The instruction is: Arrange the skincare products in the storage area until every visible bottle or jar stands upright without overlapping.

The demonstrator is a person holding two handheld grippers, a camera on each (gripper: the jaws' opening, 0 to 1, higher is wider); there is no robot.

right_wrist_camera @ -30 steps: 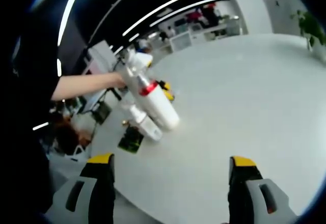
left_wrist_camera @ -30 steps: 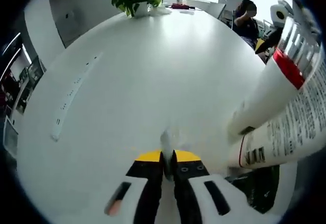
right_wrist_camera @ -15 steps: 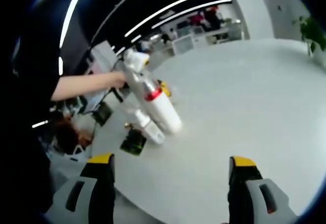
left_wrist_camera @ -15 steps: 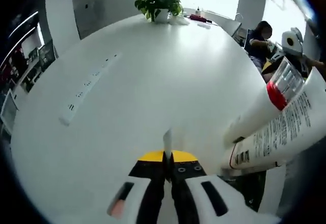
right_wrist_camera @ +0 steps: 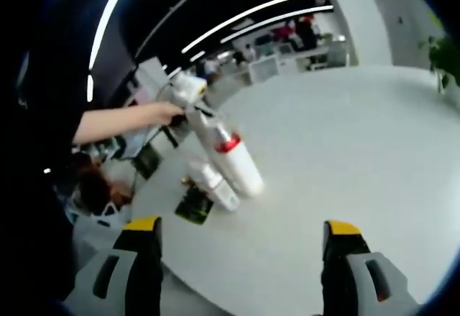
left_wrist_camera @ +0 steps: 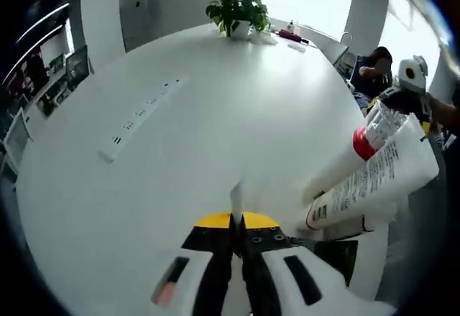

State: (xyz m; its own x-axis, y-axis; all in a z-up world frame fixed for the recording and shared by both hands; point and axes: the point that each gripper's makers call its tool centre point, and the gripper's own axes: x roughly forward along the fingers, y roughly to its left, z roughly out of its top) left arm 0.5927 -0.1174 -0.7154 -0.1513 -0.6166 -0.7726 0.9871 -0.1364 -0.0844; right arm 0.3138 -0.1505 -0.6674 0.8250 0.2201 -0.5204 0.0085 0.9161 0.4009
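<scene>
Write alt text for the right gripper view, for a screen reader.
Across a white round table, the left gripper, held in a person's hand, tilts a white bottle with a red band whose base touches the tabletop. Beside it lie a smaller white bottle and a dark green packet. The right gripper is open in the foreground, holding nothing.

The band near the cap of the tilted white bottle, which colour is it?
Red band, clearest in the left gripper view.
</scene>
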